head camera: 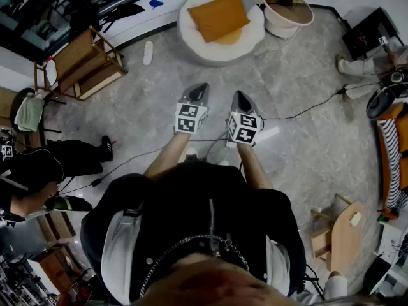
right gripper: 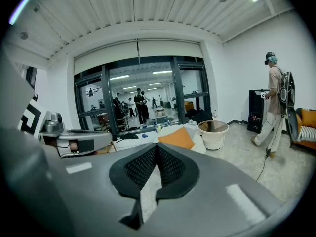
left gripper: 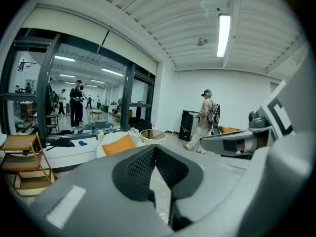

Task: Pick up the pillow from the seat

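Note:
An orange pillow [head camera: 218,15] lies on a round white seat [head camera: 191,36] at the far end of the floor. Both gripper views catch the same orange pillow [left gripper: 118,144] [right gripper: 176,138] ahead in the distance. My left gripper [head camera: 198,89] and right gripper [head camera: 240,97] hang side by side in front of me, well short of the seat. Both are shut with nothing between the jaws. The pads of the left gripper [left gripper: 155,148] and of the right gripper [right gripper: 156,146] meet at the tips.
A round white side table [head camera: 287,10] stands right of the seat. A wooden rack [head camera: 86,61] is at the left, and a cable [head camera: 306,110] runs across the grey floor. A seated person [head camera: 38,171] is at left; another person [right gripper: 274,102] walks at right.

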`<state>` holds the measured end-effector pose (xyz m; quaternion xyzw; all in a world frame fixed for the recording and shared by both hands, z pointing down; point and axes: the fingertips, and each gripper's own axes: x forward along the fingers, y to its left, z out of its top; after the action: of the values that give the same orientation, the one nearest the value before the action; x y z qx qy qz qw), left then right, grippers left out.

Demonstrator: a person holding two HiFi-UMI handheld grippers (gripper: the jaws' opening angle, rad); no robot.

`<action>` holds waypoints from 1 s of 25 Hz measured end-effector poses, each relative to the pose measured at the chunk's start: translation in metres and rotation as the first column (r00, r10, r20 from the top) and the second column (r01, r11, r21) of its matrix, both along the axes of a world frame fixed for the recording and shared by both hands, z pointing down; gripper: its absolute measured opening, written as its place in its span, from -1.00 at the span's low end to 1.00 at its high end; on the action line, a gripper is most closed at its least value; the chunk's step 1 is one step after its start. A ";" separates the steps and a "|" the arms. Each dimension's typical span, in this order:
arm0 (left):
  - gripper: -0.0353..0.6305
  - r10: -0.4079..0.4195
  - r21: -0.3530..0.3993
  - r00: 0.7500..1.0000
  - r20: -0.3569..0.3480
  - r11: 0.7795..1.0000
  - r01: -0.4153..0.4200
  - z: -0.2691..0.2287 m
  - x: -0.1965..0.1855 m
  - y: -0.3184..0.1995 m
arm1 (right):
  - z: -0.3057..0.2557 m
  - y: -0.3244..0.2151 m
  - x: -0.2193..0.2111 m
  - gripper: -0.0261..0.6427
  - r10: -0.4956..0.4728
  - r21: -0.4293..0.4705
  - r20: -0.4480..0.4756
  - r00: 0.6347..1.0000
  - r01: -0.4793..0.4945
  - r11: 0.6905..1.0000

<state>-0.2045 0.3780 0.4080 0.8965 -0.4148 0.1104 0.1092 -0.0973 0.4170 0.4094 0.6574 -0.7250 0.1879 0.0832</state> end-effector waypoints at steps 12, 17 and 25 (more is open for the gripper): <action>-0.86 0.002 -0.013 1.000 0.017 1.000 -0.002 0.008 0.024 0.009 | 0.005 0.010 0.026 -0.93 0.007 0.013 0.021 1.000 -0.007 1.000; -0.86 -0.009 -0.002 1.000 0.019 1.000 0.009 -0.004 0.030 0.010 | -0.005 0.013 0.032 -0.92 -0.008 0.025 0.022 1.000 0.007 1.000; -0.86 -0.040 0.008 0.999 0.031 0.999 0.040 -0.003 0.061 0.033 | -0.005 0.040 0.070 -0.92 -0.032 0.039 0.040 0.999 0.031 0.999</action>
<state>-0.1438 0.4106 0.4046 0.8867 -0.4346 0.1208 0.1017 -0.0278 0.4573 0.4045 0.6434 -0.7403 0.1857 0.0589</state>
